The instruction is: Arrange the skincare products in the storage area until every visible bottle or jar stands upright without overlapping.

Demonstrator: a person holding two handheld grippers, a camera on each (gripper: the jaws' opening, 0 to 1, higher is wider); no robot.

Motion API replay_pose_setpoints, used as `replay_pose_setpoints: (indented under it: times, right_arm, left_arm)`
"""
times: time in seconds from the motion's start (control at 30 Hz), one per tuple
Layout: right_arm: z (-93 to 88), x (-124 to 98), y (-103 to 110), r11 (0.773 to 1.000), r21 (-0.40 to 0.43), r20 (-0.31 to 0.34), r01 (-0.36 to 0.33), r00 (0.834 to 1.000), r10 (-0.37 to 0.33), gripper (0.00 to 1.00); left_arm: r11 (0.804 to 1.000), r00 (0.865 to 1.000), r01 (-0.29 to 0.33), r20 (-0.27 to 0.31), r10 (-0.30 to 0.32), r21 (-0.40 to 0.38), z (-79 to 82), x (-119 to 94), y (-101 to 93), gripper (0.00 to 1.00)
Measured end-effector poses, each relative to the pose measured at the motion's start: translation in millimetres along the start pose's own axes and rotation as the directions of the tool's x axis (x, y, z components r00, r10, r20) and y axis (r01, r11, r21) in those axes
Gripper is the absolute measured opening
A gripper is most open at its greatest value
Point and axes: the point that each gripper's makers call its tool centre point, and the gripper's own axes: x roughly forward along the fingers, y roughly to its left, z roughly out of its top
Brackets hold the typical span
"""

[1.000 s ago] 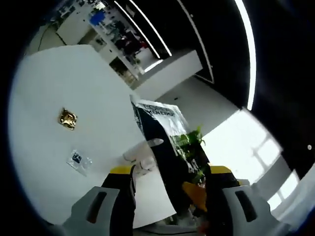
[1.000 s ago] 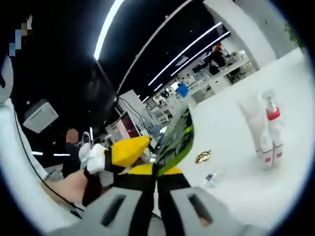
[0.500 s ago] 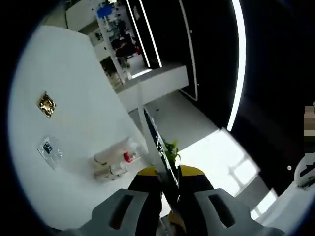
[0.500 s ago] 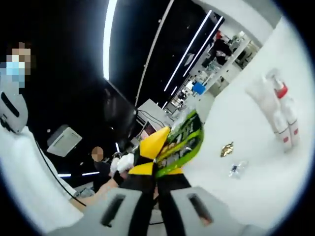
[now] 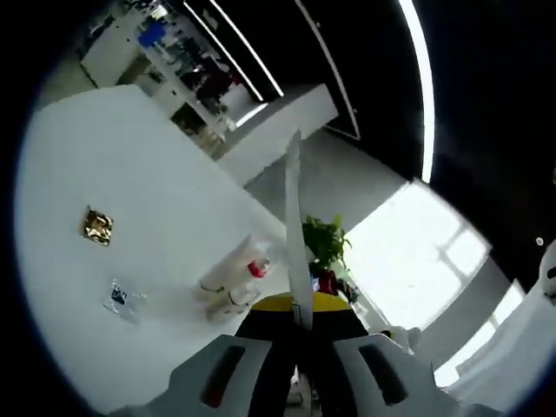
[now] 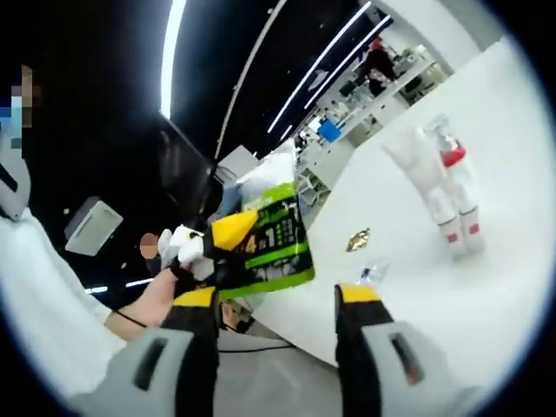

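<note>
Now the right tool has let go and gapes wide, while the left tool pinches the green packet alone. White bottles lean together on the bench (they could tip if bumped).

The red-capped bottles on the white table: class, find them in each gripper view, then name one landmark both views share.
Left gripper view: the red-capped bottles are centre-left, just left of the thin pouch edge in the jaws.
Right gripper view: they are upper right, on the white table.
Shared landmark: the gold wrapper on the table.
</note>
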Motion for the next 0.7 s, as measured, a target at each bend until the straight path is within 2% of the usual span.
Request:
replay_pose_setpoints:
  times: [0.03, 0.1, 0.17, 0.23, 0.3, 0.37, 0.5, 0.57, 0.67, 0.7]
  right_arm:
    - [5.5, -2, -2, 1.0, 0.01, 0.017, -0.003, 1.0, 0.003, 0.55]
    - [16.2, -6, -8, 1.0, 0.021, 0.038, -0.008, 0.999, 0.007, 0.55]
    - [23.5, -5, -12, 1.0, 0.023, 0.044, -0.016, 0.999, 0.015, 0.55]
    - [27.3, -3, -14, 0.999, 0.031, 0.04, -0.031, 0.999, 0.03, 0.54]
    - [29.6, 0, -11, 0.997, 0.036, 0.042, -0.064, 0.997, 0.062, 0.51]
    - [30.8, 2, -7, 0.995, 0.041, 0.046, -0.095, 0.995, 0.093, 0.44]
    - [29.5, 6, -3, 0.988, 0.062, 0.042, -0.141, 0.989, 0.138, 0.31]
    - [32.5, 5, 0, 0.982, 0.088, 0.061, -0.166, 0.985, 0.161, 0.18]
    - [37.0, 2, -5, 0.974, 0.136, 0.078, -0.179, 0.982, 0.169, 0.11]
    - [41.9, 0, -3, 0.967, 0.161, 0.106, -0.197, 0.978, 0.181, 0.07]
  left_arm:
    - [1.0, 0.999, 0.011, -0.051, -0.01, 0.004, -8.1, 0, -1.7, 0.0]
    - [0.999, 0.993, 0.04, -0.11, -0.04, -0.009, -19.5, 1, -6.0, 0.0]
    - [0.993, 0.977, 0.087, -0.188, -0.1, -0.074, -36.0, 1, -14.7, 0.0]
    - [0.986, 0.965, 0.106, -0.228, -0.134, -0.129, -48.1, 3, -21.1, 0.0]
    - [0.979, 0.958, 0.125, -0.237, -0.161, -0.16, -54.6, 6, -27.1, 0.0]
    - [0.971, 0.954, 0.135, -0.239, -0.182, -0.198, -60.6, 10, -32.0, 0.0]
    - [0.963, 0.957, 0.132, -0.222, -0.185, -0.234, -64.4, 16, -34.7, 0.0]
    - [0.961, 0.958, 0.129, -0.221, -0.185, -0.246, -65.3, 16, -35.5, 0.0]
    - [0.947, 0.957, 0.136, -0.209, -0.202, -0.289, -65.1, 17, -37.8, 0.0]
    - [0.948, 0.957, 0.134, -0.209, -0.2, -0.29, -66.1, 19, -37.5, 0.0]
